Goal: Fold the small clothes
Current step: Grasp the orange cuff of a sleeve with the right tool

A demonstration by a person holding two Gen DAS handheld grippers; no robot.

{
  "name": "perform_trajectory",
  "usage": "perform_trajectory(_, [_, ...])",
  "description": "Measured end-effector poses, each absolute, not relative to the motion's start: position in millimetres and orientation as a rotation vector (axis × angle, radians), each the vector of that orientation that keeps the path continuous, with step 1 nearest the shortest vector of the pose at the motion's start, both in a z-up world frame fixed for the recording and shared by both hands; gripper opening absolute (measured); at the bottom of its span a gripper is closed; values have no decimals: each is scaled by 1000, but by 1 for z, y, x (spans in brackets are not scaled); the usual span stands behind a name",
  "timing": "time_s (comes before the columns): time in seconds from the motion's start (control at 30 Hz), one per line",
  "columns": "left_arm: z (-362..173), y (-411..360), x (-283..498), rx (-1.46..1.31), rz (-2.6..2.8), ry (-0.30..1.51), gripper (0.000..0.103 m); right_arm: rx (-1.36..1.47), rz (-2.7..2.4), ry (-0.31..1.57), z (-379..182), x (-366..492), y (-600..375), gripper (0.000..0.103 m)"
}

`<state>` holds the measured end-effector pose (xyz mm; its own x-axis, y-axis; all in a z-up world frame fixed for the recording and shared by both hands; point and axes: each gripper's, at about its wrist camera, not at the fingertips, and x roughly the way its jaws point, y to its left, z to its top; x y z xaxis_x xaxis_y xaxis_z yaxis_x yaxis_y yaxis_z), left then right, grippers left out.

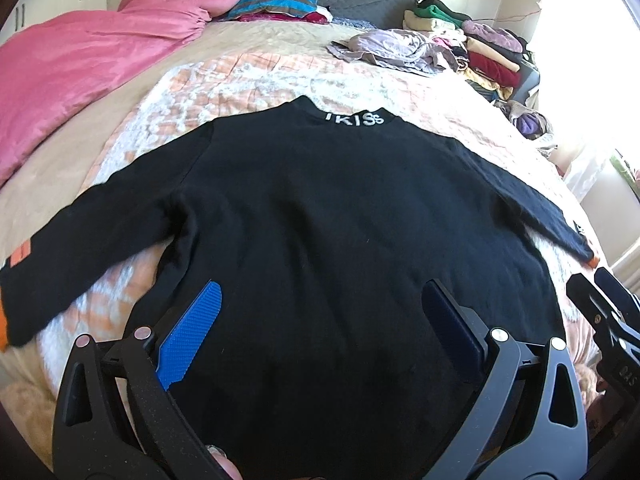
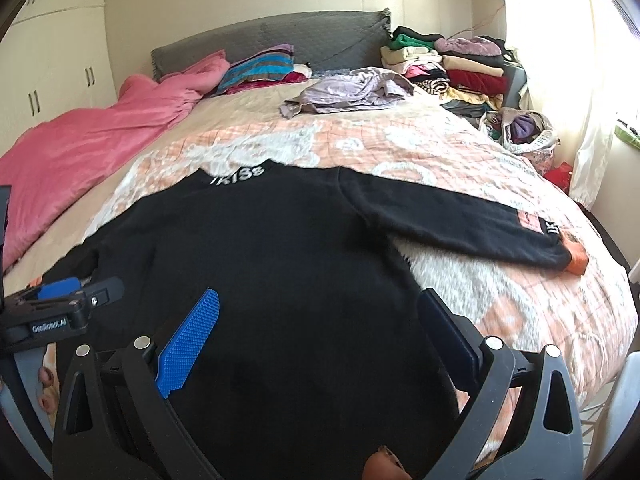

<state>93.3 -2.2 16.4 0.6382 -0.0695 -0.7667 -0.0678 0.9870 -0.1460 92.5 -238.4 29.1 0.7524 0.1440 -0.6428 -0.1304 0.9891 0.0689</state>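
A black sweater (image 1: pixel 320 216) with white lettering on its collar and orange cuffs lies flat on the bed, both sleeves spread out; it also shows in the right wrist view (image 2: pixel 280 264). My left gripper (image 1: pixel 320 292) is open and empty, hovering over the sweater's lower hem area. My right gripper (image 2: pixel 320 300) is open and empty over the hem's right part. The right sleeve's orange cuff (image 2: pixel 576 260) lies to the right. The left gripper also shows at the left edge of the right wrist view (image 2: pixel 60 300), and the right gripper shows at the right edge of the left wrist view (image 1: pixel 608 308).
The bed has a peach and white patterned cover (image 2: pixel 500 300). A pink duvet (image 1: pixel 80 52) lies at the left. A lilac garment (image 2: pixel 352 90) lies beyond the sweater. Stacks of folded clothes (image 2: pixel 460 68) sit at the far right by the grey headboard (image 2: pixel 280 36).
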Motion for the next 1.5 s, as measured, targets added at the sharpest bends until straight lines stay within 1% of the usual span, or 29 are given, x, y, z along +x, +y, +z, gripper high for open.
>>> perform_trajectory(0.27, [27, -11, 127, -160, -26, 877, 94, 56, 87, 705, 34, 126, -257, 99])
perform_trajectory(0.83, [25, -24, 197, -98, -88, 912, 94, 126, -62, 701, 35, 177, -310, 99])
perform_trajectory(1.1, [13, -27, 225, -85, -111, 941, 94, 246, -192, 743, 17, 198, -371, 99])
perform_trajectory(1.5, [-5, -31, 257, -62, -131, 959, 94, 480, -392, 794, -19, 198, -459, 99])
